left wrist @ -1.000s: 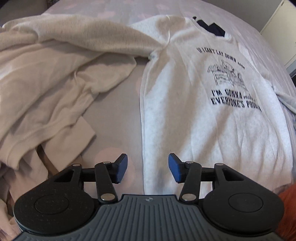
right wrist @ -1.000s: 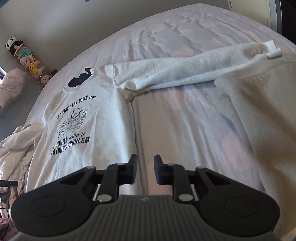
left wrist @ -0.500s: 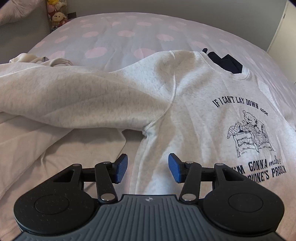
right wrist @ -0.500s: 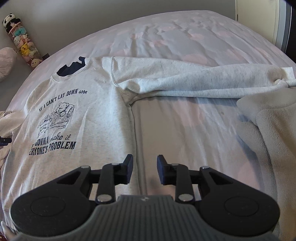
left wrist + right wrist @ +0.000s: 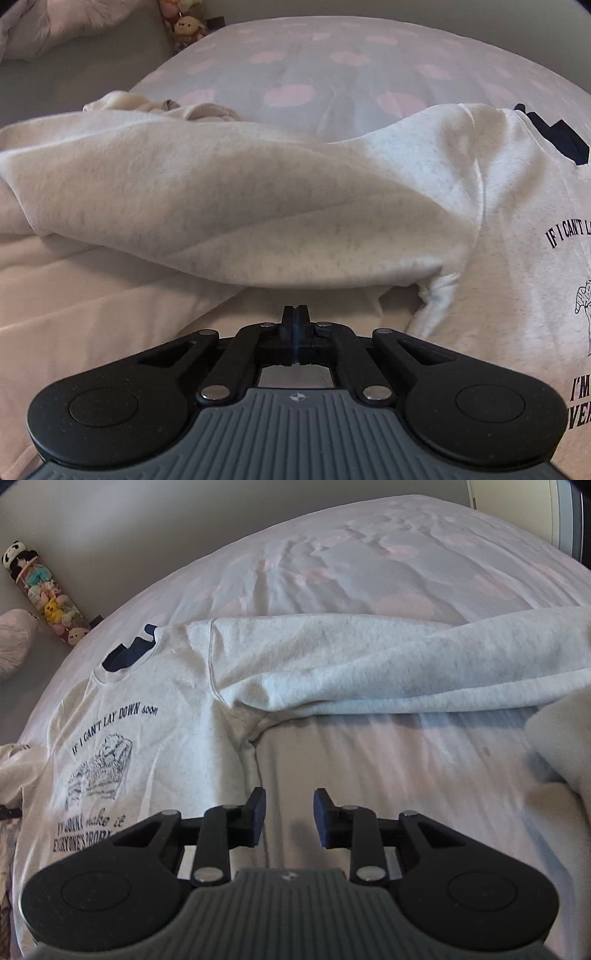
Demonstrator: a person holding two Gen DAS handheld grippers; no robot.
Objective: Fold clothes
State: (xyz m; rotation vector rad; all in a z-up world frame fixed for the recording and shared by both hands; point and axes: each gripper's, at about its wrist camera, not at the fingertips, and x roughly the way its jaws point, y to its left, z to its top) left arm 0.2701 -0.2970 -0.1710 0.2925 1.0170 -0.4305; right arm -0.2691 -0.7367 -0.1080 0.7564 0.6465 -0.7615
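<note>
A wide bed (image 5: 369,546) under a pale sheet dotted with pink fills the room; plain grey wall (image 5: 147,524) behind, plush toys (image 5: 48,598) stacked against it

Sweatshirt (image 5: 509,229) print cut off by the right edge in the left wrist view: only "IF I CAN'T L…" and "I'M" readable. In the right wrist view the gripper body hides the last print line. Sleeve (image 5: 388,664) cuff runs out of frame right. Toys in the tube (image 5: 44,594) too small to identify.
</note>
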